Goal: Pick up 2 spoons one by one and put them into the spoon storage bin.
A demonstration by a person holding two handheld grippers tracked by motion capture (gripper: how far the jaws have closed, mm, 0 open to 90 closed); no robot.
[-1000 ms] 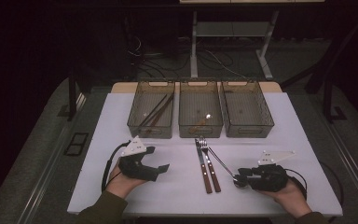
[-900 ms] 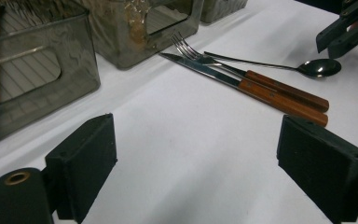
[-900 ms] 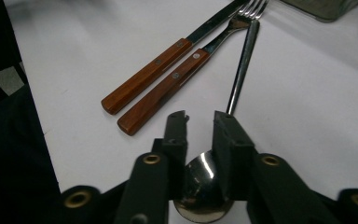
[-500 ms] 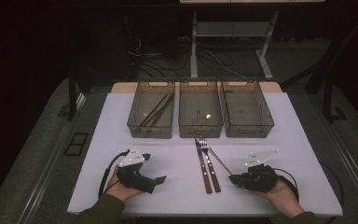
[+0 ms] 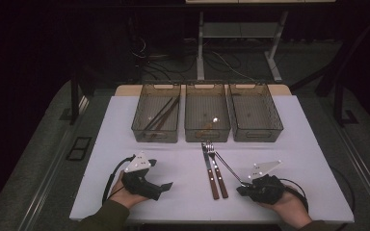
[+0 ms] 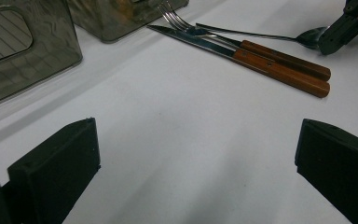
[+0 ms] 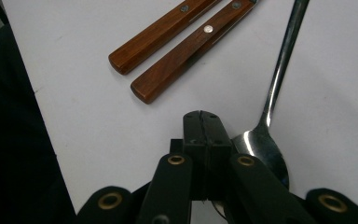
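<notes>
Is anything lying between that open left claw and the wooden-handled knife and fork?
Nothing visible. Only bare white table lies between the open left gripper and the knife and fork.

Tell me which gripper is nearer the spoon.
Right. The right gripper is shut with its tips over the edge of the spoon bowl. The left gripper stands open across the table, beyond the knife and fork.
</notes>
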